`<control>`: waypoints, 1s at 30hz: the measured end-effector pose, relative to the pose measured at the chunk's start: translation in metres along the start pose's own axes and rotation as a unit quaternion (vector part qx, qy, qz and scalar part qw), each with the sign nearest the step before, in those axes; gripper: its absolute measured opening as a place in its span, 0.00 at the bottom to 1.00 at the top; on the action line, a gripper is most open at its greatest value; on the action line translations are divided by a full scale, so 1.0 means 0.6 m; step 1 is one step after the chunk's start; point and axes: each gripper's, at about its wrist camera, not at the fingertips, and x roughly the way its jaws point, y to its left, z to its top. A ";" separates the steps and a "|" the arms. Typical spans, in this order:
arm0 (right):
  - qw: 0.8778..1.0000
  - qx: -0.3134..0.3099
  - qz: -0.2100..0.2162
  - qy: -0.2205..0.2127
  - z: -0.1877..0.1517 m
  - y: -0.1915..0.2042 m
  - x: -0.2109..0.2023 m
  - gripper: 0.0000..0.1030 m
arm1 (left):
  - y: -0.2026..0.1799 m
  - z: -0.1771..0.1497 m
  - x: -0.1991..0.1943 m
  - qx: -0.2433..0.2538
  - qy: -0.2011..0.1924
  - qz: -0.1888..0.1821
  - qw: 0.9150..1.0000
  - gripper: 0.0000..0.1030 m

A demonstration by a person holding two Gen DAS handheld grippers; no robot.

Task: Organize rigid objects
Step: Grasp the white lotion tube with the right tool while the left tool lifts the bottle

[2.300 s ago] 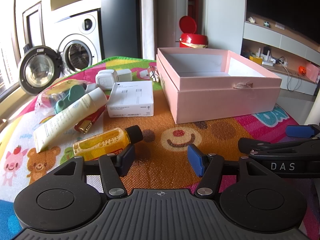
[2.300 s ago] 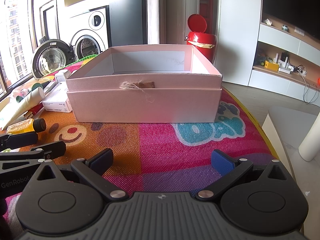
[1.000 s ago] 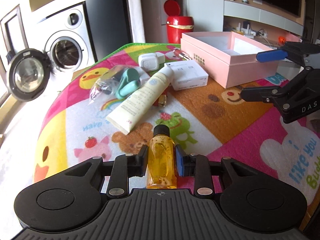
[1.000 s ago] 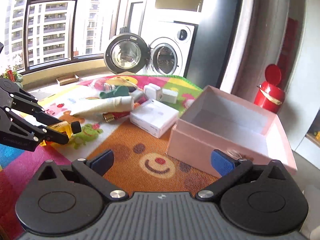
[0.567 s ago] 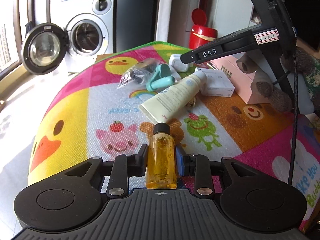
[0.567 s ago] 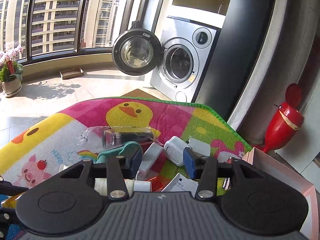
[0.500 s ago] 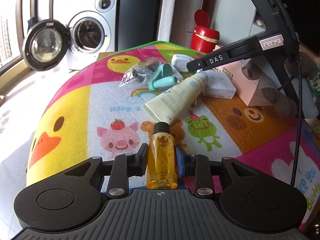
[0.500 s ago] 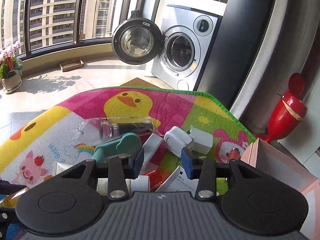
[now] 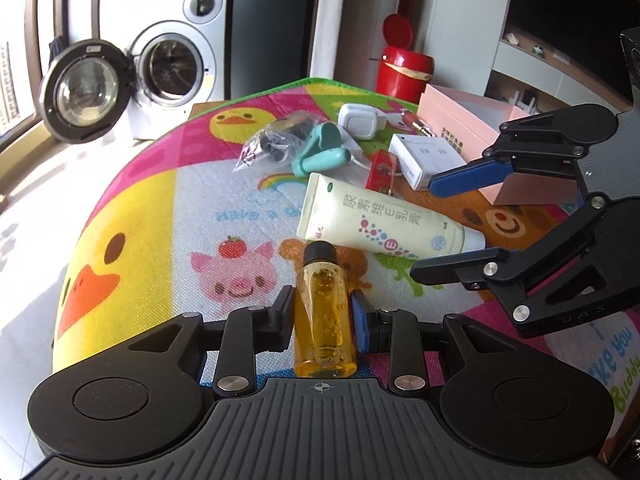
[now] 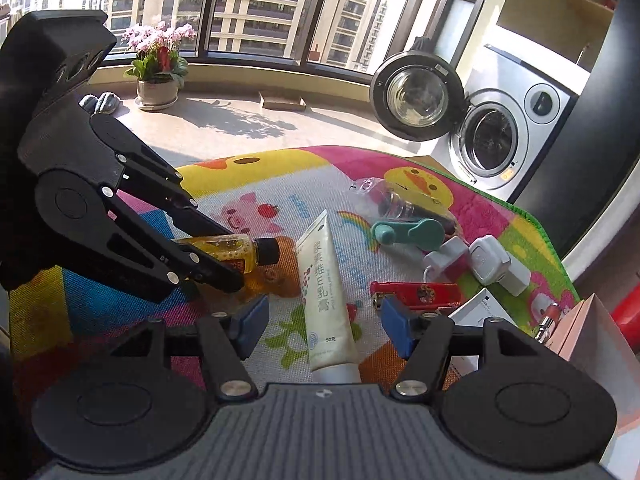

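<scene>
My left gripper (image 9: 322,310) is shut on a small amber bottle (image 9: 324,312) with a black cap, held just above the colourful mat. The bottle also shows in the right wrist view (image 10: 228,252). My right gripper (image 10: 324,320) is open, its jaws on either side of a cream tube (image 10: 326,292) that lies on the mat. In the left wrist view the right gripper (image 9: 440,224) sits over the tube's (image 9: 380,220) cap end. The pink box (image 9: 480,120) stands open at the far right.
On the mat lie a teal object (image 9: 320,148), a bagged dark item (image 9: 276,136), a white charger (image 9: 360,120), a red packet (image 9: 382,170), a white carton (image 9: 428,154) and a lipstick (image 9: 416,122). A red bin (image 9: 404,64) and washing machine (image 9: 168,52) stand beyond.
My right gripper has dropped low and opened wide around the cream tube. The tube now lies turned, cap toward the right gripper. My left gripper still holds the amber bottle.
</scene>
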 end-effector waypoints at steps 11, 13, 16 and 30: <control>0.986 0.156 0.042 0.041 -0.023 -0.087 0.010 0.27 | -0.021 0.006 0.003 -0.011 -0.004 0.022 1.000 0.31; 0.983 0.177 0.045 0.032 -0.042 -0.090 -0.035 0.17 | -0.037 0.005 -0.001 0.008 0.002 0.001 1.000 0.31; 0.978 0.204 0.041 0.012 -0.075 -0.094 -0.110 0.01 | -0.079 0.001 -0.010 0.050 0.011 -0.051 0.997 0.31; 0.988 0.143 -0.021 -0.054 -0.134 -0.045 -0.169 0.63 | -0.091 0.033 -0.040 0.005 -0.009 -0.005 1.000 0.31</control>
